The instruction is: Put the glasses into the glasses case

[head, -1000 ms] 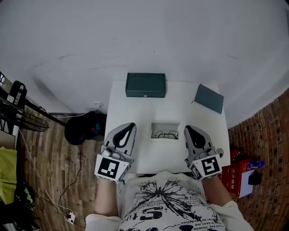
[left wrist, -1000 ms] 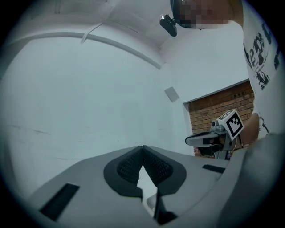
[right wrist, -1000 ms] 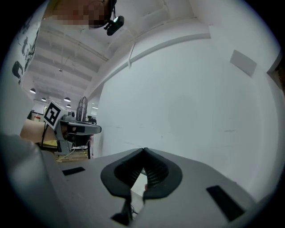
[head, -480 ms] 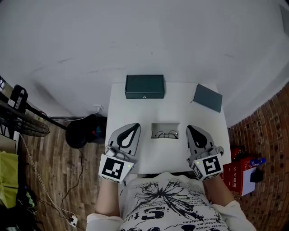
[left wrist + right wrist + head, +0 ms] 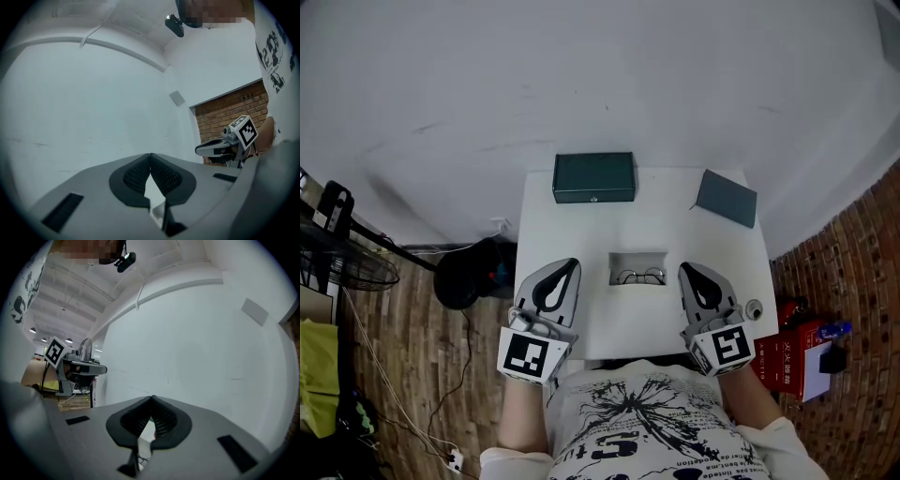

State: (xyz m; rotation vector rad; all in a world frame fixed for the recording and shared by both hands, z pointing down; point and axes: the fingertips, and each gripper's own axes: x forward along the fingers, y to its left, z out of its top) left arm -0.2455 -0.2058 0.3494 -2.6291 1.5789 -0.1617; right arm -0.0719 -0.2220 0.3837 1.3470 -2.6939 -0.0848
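A pair of thin-rimmed glasses [image 5: 640,276] lies in a small white open tray [image 5: 638,256] at the middle of the white table [image 5: 572,220]. A dark green closed glasses case [image 5: 593,177] stands at the table's far edge. My left gripper [image 5: 571,265] rests left of the tray, its jaws shut on nothing [image 5: 150,155]. My right gripper [image 5: 685,270] sits right of the tray, also shut and empty [image 5: 152,399]. Both point level toward the white wall, clear of the glasses.
A flat dark green piece [image 5: 727,198] lies at the table's far right corner. On the wooden floor, a black round object [image 5: 472,273] and a black stand [image 5: 337,234] are at the left, and a red box [image 5: 789,362] is at the right.
The head view has shifted a little. Both grippers stay shut and keep their places on either side of the tray.
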